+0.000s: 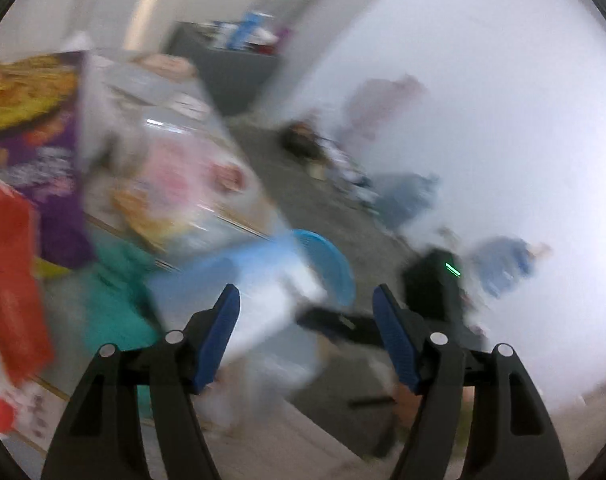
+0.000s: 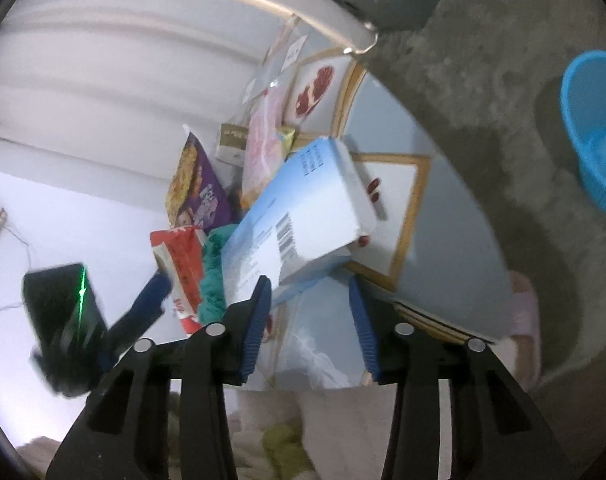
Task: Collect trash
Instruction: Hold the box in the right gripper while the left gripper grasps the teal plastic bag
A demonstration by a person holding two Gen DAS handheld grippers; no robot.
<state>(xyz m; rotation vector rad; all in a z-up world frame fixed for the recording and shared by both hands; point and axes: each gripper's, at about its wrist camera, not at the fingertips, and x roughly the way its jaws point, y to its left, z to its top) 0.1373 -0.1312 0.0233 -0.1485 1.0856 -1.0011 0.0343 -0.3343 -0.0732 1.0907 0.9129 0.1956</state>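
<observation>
A light blue and white carton box (image 2: 299,216) lies tilted on a pile of trash on the table; it also shows blurred in the left wrist view (image 1: 239,280). My right gripper (image 2: 309,308) is open just in front of the box's near edge. My left gripper (image 1: 307,332) is open with the box's blurred end between its fingertips, not gripped. A purple noodle packet (image 2: 199,188), a red packet (image 2: 181,268), a teal wrapper (image 2: 213,276) and a pink packet (image 2: 263,148) lie around the box. A blue basket (image 2: 595,128) stands on the floor at right.
The grey table (image 2: 443,216) carries framed placemats (image 2: 399,220). The other gripper's black body with a green light (image 2: 63,320) is at left. Grey floor (image 2: 483,80) lies beyond the table. The left wrist view is motion-blurred, with a white wall (image 1: 483,100) at right.
</observation>
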